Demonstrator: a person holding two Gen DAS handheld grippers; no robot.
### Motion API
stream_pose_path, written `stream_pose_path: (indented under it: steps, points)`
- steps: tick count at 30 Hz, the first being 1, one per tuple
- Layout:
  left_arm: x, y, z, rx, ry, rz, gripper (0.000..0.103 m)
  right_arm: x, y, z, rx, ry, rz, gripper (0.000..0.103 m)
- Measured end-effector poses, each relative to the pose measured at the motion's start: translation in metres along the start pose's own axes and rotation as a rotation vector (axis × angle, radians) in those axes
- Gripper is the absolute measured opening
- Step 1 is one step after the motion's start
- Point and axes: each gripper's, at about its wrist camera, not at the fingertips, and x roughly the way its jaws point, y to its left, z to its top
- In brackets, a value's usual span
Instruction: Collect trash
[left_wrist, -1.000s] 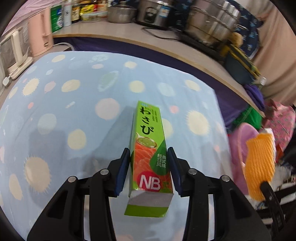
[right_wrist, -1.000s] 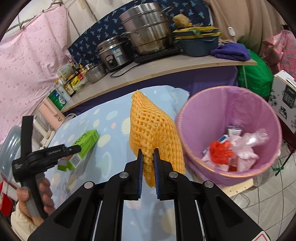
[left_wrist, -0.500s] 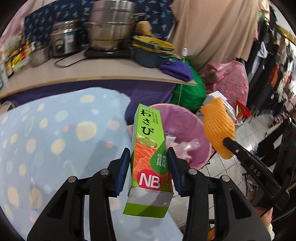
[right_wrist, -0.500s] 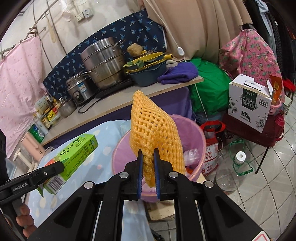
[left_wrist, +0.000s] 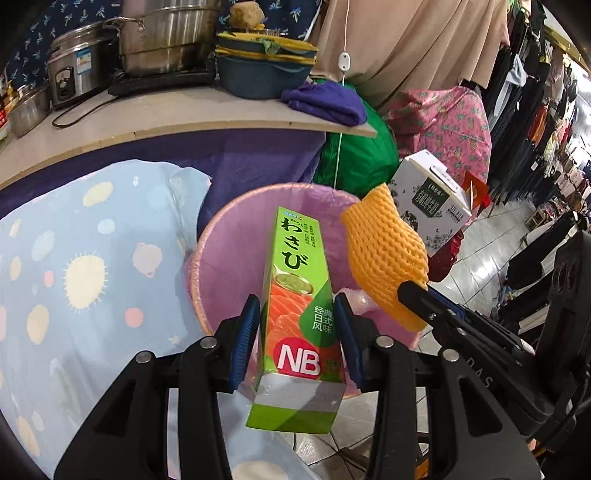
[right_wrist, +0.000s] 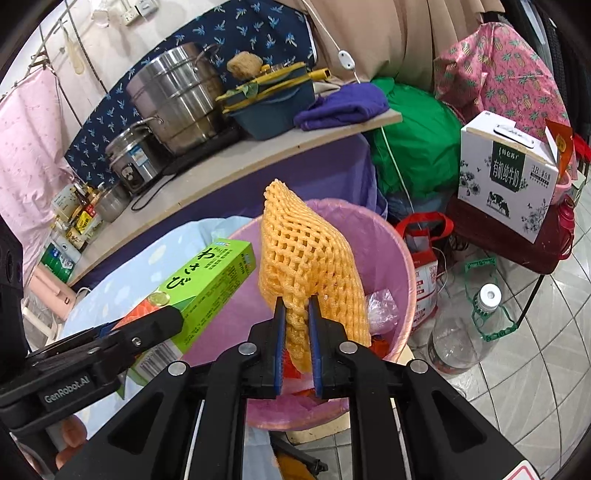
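A green wasabi box (left_wrist: 295, 258) sits upright between the pads of my left gripper (left_wrist: 295, 297), which is shut on its lower half. The box hangs over the near rim of a pink bin (left_wrist: 229, 240) lined with a pink bag. My right gripper (right_wrist: 296, 301) pinches the bottom edge of an orange foam net (right_wrist: 303, 251) over the same bin (right_wrist: 391, 258). Its jaws are just starting to open, and the net is still between the pads. The box (right_wrist: 210, 273) and the net (left_wrist: 384, 251) hang side by side. Plastic wrap and red scraps lie inside the bin.
A table with a light-blue spotted cloth (left_wrist: 85, 266) lies left of the bin. Behind it a counter (left_wrist: 184, 110) carries pots and a purple cloth. A white milk carton (right_wrist: 506, 173), a red bag and a plastic bottle (right_wrist: 469, 328) stand on the right.
Both grippers have swung from over the table to above the pink bin, carrying the box and the net. The right jaws look slightly wider around the net.
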Motion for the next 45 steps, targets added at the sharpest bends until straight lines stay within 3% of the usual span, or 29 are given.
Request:
stream_pose_path:
  steps: [2, 4, 5, 8, 22, 27, 32, 45]
  points:
    - [0.008, -0.001, -0.001, 0.008, 0.006, 0.004, 0.040, 0.006, -0.001, -0.002, -0.001, 0.011, 0.004, 0.017]
    - [0.013, -0.002, -0.003, 0.017, 0.004, 0.002, 0.043, 0.010, -0.001, -0.003, -0.004, 0.010, -0.006, 0.032]
    - [0.013, -0.003, -0.003, 0.017, -0.007, 0.013, 0.049, 0.009, -0.001, -0.004, -0.004, 0.003, -0.007, 0.040]
    - [0.006, 0.001, -0.005, 0.001, -0.050, 0.033, 0.071, 0.006, -0.003, -0.004, 0.006, -0.012, -0.020, 0.047]
    - [-0.046, -0.010, -0.014, 0.030, -0.135, 0.178, 0.072, -0.042, 0.009, -0.001, -0.030, -0.072, -0.016, 0.056]
    - [-0.066, -0.012, -0.023, 0.021, -0.151, 0.218, 0.082, -0.062, 0.017, -0.008, -0.059, -0.069, -0.014, 0.057]
    - [-0.083, -0.011, -0.034, 0.006, -0.147, 0.247, 0.083, -0.080, 0.024, -0.015, -0.083, -0.066, -0.012, 0.069]
    - [-0.116, -0.002, -0.078, -0.057, -0.107, 0.358, 0.083, -0.110, 0.048, -0.046, -0.172, -0.025, -0.010, 0.086]
